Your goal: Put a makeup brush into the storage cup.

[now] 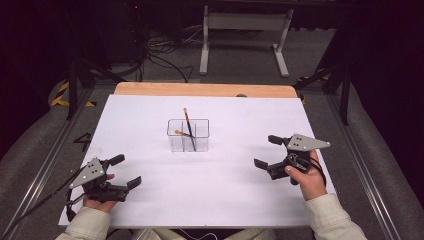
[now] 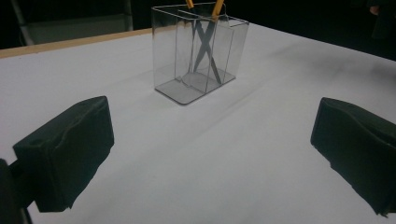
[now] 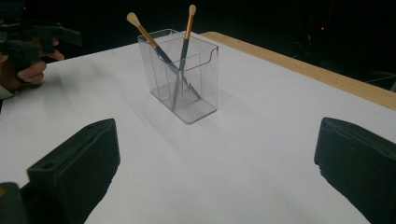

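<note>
Clear holder [image 1: 188,135] mid-table; both grippers wide apart, well off it.

A box [image 1: 188,135] stood near the middle of the table [image 1: 150,120], with two brushes [image 1: 188,127] leaning crossed inside it (handles up, past the rim). The left gripper [image 1: 121,171] sat toward the near left corner, the right gripper [image 1: 268,151] toward the near right, both well apart from the box.
</note>
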`<state>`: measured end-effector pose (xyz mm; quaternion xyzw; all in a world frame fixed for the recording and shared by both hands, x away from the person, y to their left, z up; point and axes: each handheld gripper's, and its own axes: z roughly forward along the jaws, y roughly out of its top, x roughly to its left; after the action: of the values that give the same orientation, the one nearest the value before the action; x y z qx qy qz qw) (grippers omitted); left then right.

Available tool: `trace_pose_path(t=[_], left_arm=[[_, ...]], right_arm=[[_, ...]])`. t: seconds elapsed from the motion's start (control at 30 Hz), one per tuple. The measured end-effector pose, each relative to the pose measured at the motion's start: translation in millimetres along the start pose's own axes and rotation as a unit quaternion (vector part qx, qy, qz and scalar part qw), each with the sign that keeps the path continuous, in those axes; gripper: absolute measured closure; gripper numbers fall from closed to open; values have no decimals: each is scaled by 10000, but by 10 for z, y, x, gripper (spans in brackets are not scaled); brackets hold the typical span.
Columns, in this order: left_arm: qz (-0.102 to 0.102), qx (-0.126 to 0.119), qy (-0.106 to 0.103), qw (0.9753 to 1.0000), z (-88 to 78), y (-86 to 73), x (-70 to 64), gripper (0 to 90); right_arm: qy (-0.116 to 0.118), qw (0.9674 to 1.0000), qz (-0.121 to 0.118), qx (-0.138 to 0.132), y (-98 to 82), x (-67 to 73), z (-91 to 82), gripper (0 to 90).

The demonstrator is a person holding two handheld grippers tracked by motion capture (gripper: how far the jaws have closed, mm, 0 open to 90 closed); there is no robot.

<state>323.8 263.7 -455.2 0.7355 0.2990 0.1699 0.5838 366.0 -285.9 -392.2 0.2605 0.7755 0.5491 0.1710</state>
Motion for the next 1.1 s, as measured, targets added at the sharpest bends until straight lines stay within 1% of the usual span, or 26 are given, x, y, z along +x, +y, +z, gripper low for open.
trace_pose_path(t=[0.03, 0.17, 0.23, 0.27, 0.37, 0.43, 0.53, 0.67, 0.93, 1.0, 1.1], left_arm=[[-23, -8, -25, 10000, 2, -1, -3, 0], [-8, 35, -119, 9999, 4, 2, -4, 0], [-3, 6, -118, 9999, 8, 0, -12, 0], [-3, 6, -118, 9999, 8, 0, -12, 0], [48, 18, -132, 9999, 7, 2, -8, 0], [49, 14, -138, 9999, 7, 3, -8, 0], [61, 4, -141, 9999, 8, 2, -11, 0], [58, 4, -136, 9999, 9, 2, -11, 0], [68, 22, -143, 9999, 9, 2, -11, 0], [40, 9, -134, 9999, 12, 0, -15, 0], [41, 23, -136, 9999, 11, 0, -14, 0]], right_arm=[[-6, 10000, 32, -10, -28, 0, -4, 6], [11, 9998, 174, -21, -153, -9, -8, 6], [4, 9998, 185, 10, -213, -9, -10, 6], [4, 9998, 185, 10, -213, -9, -10, 6], [6, 9997, 260, -7, -281, -10, -28, 6], [11, 9995, 326, -48, -331, -9, -29, 6], [10, 9992, 399, -33, -397, -8, -15, 6], [26, 9987, 497, -59, -453, -4, 3, 6], [24, 9980, 634, -22, -545, 21, 1, 6], [42, 9978, 666, -6, -568, 30, -5, 5], [5, 9972, 741, -38, -598, 34, -14, 5]])
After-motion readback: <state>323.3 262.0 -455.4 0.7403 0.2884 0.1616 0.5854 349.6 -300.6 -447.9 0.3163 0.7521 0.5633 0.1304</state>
